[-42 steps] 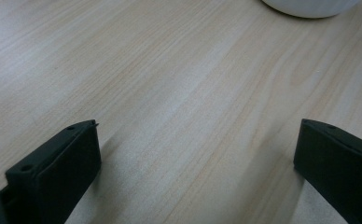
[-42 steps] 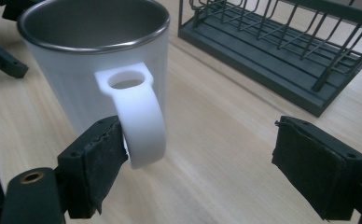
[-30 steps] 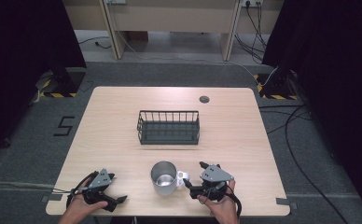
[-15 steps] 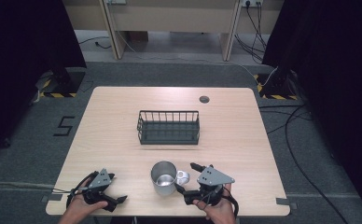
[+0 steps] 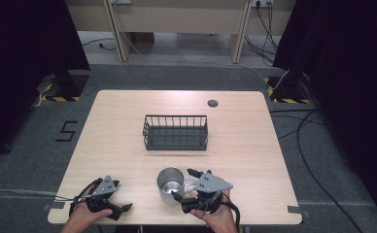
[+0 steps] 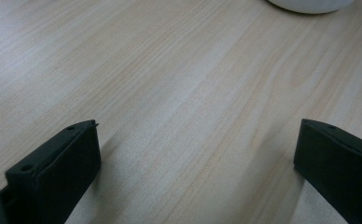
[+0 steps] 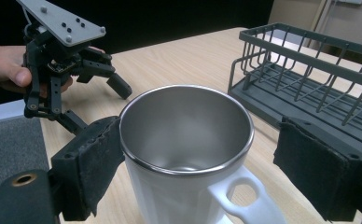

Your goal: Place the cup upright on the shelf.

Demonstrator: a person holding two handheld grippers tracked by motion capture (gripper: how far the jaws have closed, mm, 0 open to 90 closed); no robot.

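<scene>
A steel mug with a white outside and handle [image 5: 170, 183] [image 7: 188, 140] stands upright near the table's front edge. My right gripper [image 5: 184, 185] [image 7: 202, 163] is open, its jaws on either side of the mug at rim height. The left jaw is close against the mug's wall and the right jaw stands apart from it. The mug's handle points back toward this gripper. My left gripper [image 5: 120, 196] [image 6: 195, 163] [image 7: 100, 105] rests low over bare wood at the front left, open and holding nothing. The mug's white base [image 6: 309, 3] shows at the top of the left gripper view.
An empty dark wire basket [image 5: 175, 132] [image 7: 309, 74] sits at the middle of the wooden table [image 5: 254, 145], behind the mug. A round cable hole [image 5: 213, 103] lies at the back. A hand [image 7: 6, 65] holds the left gripper.
My right gripper has moved left toward the mug, and its jaws now stand on either side of it. The left gripper has stayed put.
</scene>
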